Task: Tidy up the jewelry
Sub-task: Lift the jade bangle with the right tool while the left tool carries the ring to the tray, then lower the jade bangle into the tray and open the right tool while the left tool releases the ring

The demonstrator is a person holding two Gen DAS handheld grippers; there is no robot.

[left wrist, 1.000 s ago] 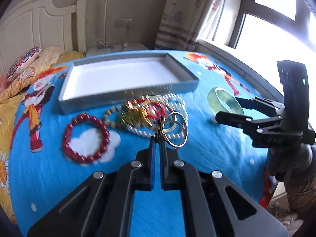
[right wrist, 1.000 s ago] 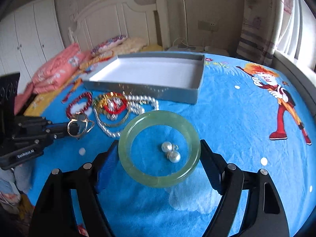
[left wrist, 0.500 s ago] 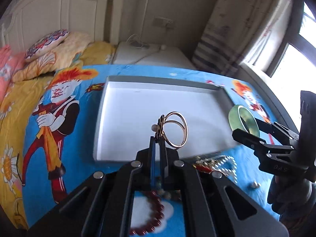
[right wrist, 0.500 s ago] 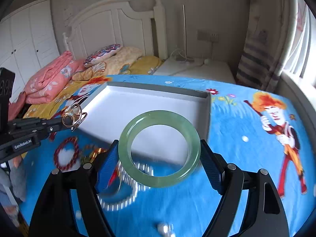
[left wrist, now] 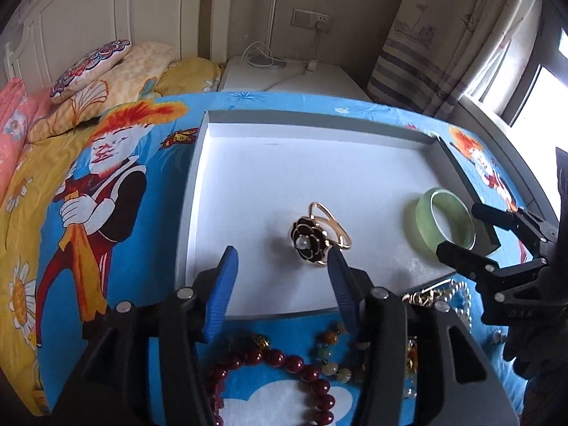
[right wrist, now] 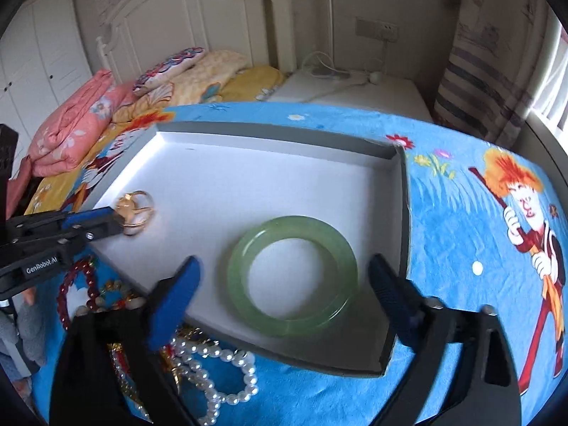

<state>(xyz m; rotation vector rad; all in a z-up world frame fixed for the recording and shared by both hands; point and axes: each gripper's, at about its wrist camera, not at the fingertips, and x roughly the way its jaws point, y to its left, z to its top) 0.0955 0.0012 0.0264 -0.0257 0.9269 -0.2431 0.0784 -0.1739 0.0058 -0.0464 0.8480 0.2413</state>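
A grey tray [left wrist: 438, 141] with a white floor lies on the blue bedspread; it also shows in the right wrist view [right wrist: 404, 191]. A gold brooch with a black flower and pearl [left wrist: 312, 238] lies in the tray, also seen in the right wrist view [right wrist: 136, 207]. My left gripper [left wrist: 282, 275] is open and empty just behind it. A green jade bangle [right wrist: 293, 275] lies flat in the tray's right part, also visible in the left wrist view [left wrist: 443, 227]. My right gripper [right wrist: 284, 284] is open around it, not gripping.
Loose jewelry lies on the bedspread in front of the tray: a dark red bead bracelet [left wrist: 284, 358], a mixed-stone bracelet [left wrist: 330, 355], a pearl necklace [right wrist: 213, 369] and gold pieces [left wrist: 422, 296]. Pillows [right wrist: 170, 67] and a headboard are behind; a window is to the right.
Both grippers moved forward over the tray and opened. The brooch left the left gripper and the bangle left the right one; both now lie on the tray floor.
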